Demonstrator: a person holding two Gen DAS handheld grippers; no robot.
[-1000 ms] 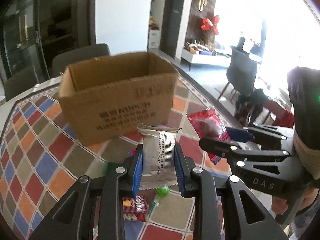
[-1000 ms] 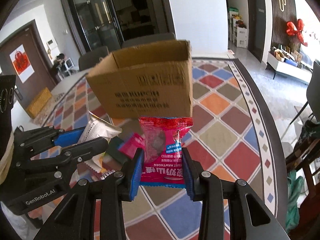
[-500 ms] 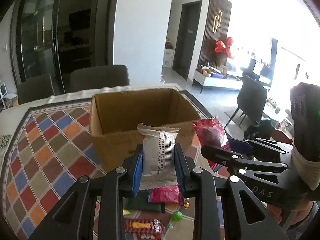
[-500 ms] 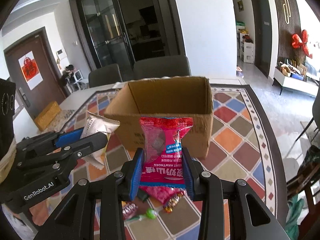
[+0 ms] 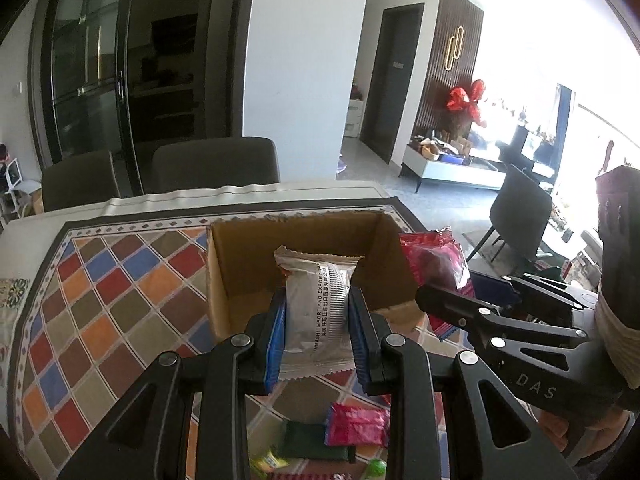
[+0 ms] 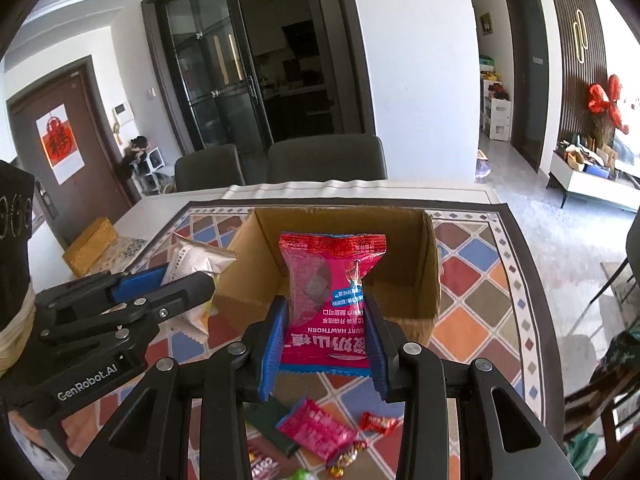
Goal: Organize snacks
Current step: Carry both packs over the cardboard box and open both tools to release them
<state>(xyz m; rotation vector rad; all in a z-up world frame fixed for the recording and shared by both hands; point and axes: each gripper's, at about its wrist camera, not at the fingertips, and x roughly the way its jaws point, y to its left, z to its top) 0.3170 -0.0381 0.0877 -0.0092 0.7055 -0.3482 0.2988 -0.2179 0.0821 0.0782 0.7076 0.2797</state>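
dining room, bright window side, dark glass doors behind, two grey chairs (image 6: pixel 324 158) at the far edge. table (image 5: pixel 120 280) covered with a cloth of coloured diamonds.

open cardboard box (image 6: pixel 428 264) stands on the cloth, flaps up; what shows of the inside looks bare.

left gripper (image 5: pixel 318 336): blue pads clamped on a silver packet (image 5: pixel 316 300), held upright, one pad on each side edge. packet is in the air in front of the box opening, top edge crimped. in the right wrist view the same packet (image 6: pixel 196 260) shows to the left of the box, pinched in the left gripper (image 6: pixel 168 284).

right gripper (image 6: pixel 326 342): pads clenched on a red packet (image 6: pixel 330 300), upright, print upside down, hanging before the box mouth. from the left wrist view the red packet (image 5: pixel 436 264) sits at the box's right corner, held by the right gripper (image 5: pixel 460 300).

both grippers side by side, near each other, not touching.

loose snacks on the cloth below the grippers: pink pack (image 6: pixel 314 428), dark green pack (image 5: pixel 314 446), small red candy (image 6: pixel 378 424), a green sweet (image 5: pixel 376 468), others partly hidden by the fingers.

a hand (image 5: pixel 576 436) shows under the right gripper's body.
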